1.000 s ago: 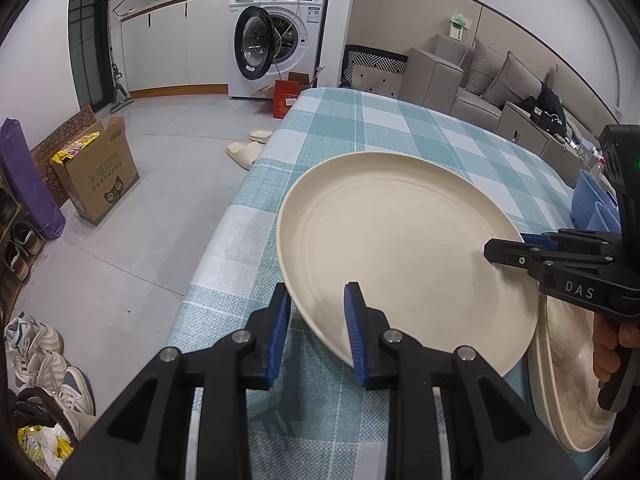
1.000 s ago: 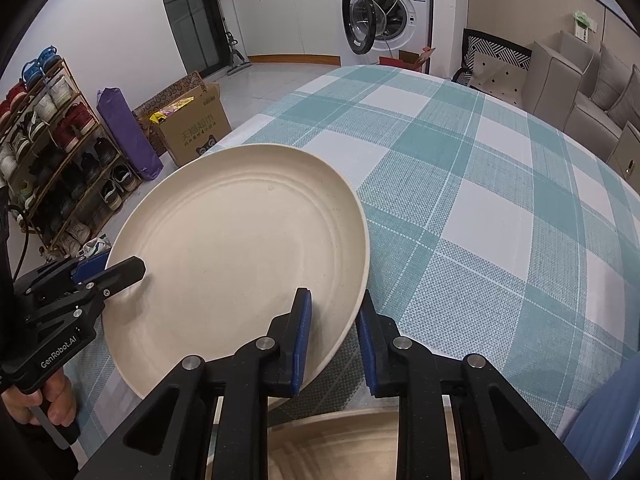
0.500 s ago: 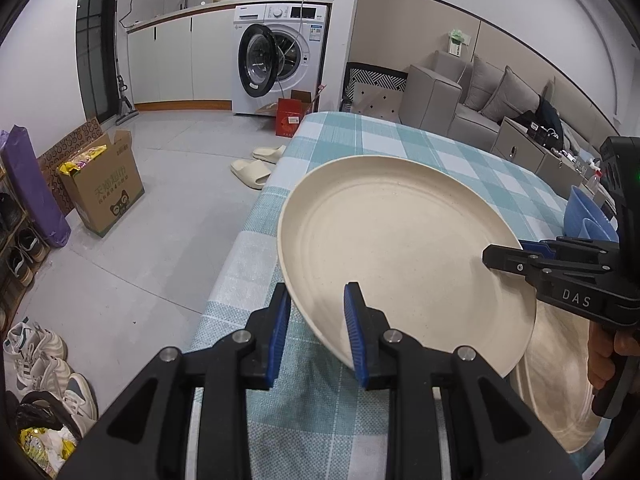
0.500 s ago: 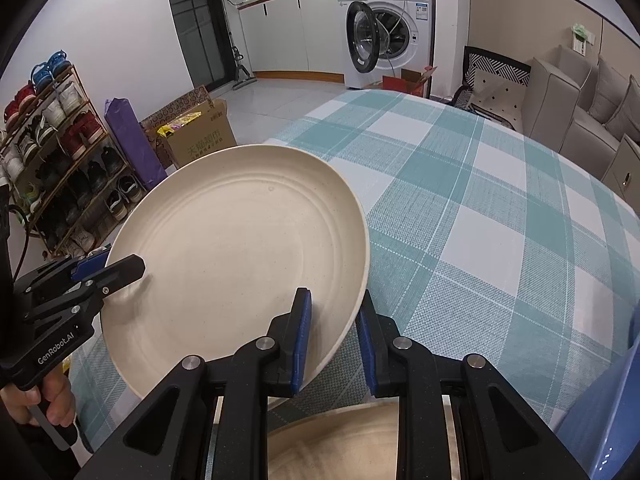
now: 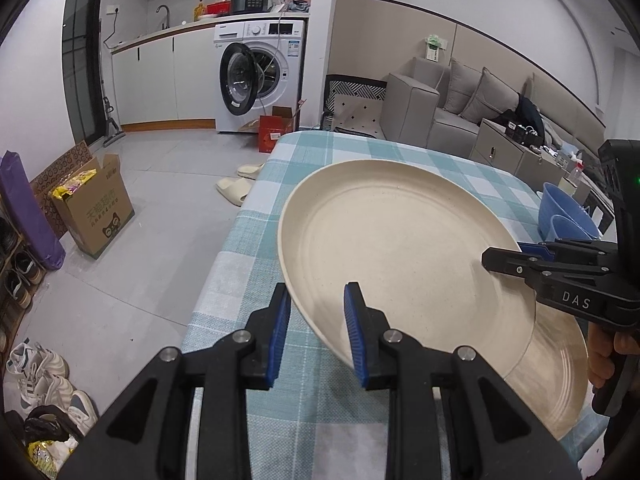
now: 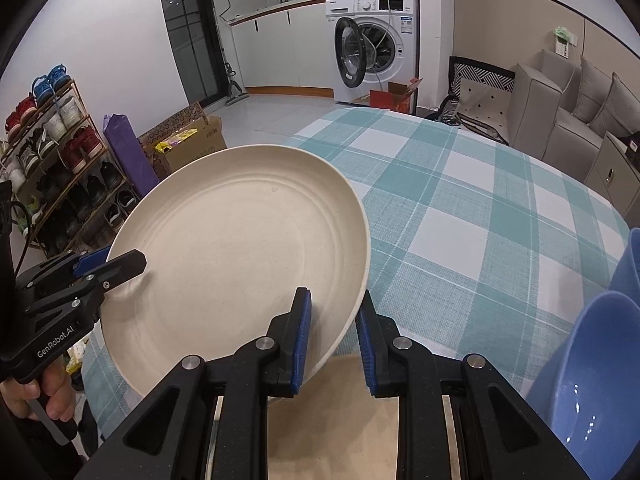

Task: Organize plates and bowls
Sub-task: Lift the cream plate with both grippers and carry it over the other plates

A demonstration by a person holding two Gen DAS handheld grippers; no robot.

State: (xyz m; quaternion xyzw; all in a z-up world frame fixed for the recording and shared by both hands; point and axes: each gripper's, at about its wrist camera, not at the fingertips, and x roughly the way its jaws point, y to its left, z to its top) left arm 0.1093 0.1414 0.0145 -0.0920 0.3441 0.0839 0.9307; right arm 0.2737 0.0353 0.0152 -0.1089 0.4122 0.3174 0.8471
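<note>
Lifted higher than a second ago, the cream plate now hangs tilted above the teal-and-white checked tablecloth, clear of a second cream plate lying below. Both tools clamp its rim: the left gripper, marked "GenRobot.AI", and the right gripper, marked "DAS", pinch opposite edges between blue pads. Matte and speckled, the round plate shows concentric ridges. Glossy blue bowls sit nested beside it. A hand holds the left handle.
</note>
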